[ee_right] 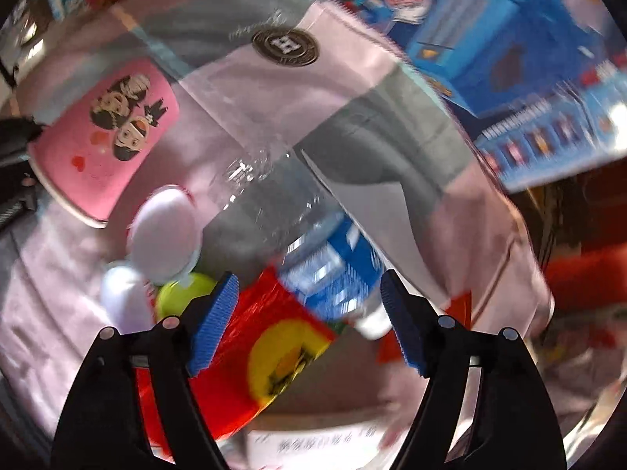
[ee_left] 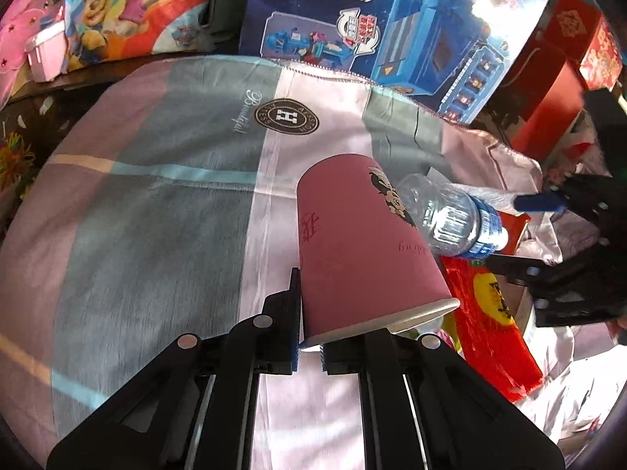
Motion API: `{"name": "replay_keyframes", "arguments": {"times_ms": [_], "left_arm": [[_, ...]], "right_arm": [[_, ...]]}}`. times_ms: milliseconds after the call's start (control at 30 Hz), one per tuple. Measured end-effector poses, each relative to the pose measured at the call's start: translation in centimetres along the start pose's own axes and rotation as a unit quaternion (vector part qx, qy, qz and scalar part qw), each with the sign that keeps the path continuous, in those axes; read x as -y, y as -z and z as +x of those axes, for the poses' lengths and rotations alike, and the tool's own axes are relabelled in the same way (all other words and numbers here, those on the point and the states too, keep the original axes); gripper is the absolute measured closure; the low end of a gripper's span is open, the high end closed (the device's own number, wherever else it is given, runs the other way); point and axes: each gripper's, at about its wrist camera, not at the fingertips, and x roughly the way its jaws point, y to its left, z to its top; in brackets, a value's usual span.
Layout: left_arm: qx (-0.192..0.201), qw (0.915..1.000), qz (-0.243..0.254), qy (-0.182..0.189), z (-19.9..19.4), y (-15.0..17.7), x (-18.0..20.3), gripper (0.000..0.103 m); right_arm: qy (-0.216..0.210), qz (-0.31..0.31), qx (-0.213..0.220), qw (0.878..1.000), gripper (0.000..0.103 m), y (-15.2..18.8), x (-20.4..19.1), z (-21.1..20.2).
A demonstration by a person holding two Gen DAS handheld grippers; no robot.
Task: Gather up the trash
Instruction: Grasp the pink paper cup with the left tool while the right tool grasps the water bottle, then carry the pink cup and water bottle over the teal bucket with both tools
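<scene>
Our left tool (ee_left: 309,352) pinches the white rim of a pink paper cup (ee_left: 364,243) printed with cartoon figures, tilted above the striped bedsheet (ee_left: 156,196). Our right tool (ee_right: 309,321) stands wide apart around a clear plastic bottle (ee_right: 313,250) with a blue label, pads not touching it.

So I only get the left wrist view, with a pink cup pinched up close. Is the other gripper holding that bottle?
Observer: No. The right gripper is open; the bottle lies between its pads, seemingly untouched, though it's blurred.
Operator: Anything beside it I can't see?
Observer: Yes, a white rounded thing and a yellow-green one, just left of that gripper.
Operator: And my cup?
Observer: From there the cup shows a whole cartoon couple with red hearts.
</scene>
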Motion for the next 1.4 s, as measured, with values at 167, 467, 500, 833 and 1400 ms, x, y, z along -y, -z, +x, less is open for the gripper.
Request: {"name": "replay_keyframes", "arguments": {"times_ms": [167, 467, 500, 833, 1400], "left_arm": [[-0.013, 0.9999, -0.001, 0.007, 1.4, -0.4, -0.6, 0.095], [-0.029, 0.9996, -0.002, 0.002, 2.8, 0.1, -1.0, 0.095], [-0.028, 0.9996, -0.003, 0.001, 2.7, 0.2, -0.9, 0.095], [0.010, 0.9999, 0.005, 0.012, -2.2, 0.8, 0.9, 0.095], [0.014, 0.9822, 0.151, 0.111, -8.9, 7.1, 18.8, 0.095]], "right_arm": [[0.000, -0.036, -0.020, 0.999, 0.030, -1.9, 0.1, 3.3], [-0.020, -0.008, -0.029, 0.999, 0.033, -3.4, 0.2, 5.8], [-0.016, -0.003, -0.033, 0.999, 0.036, -3.3, 0.1, 6.0], [-0.049, 0.110, 0.032, 0.992, 0.039, 0.5, 1.6, -2.3], [-0.029, 0.323, 0.091, 0.942, 0.039, 25.0, 7.9, -12.8]]}}
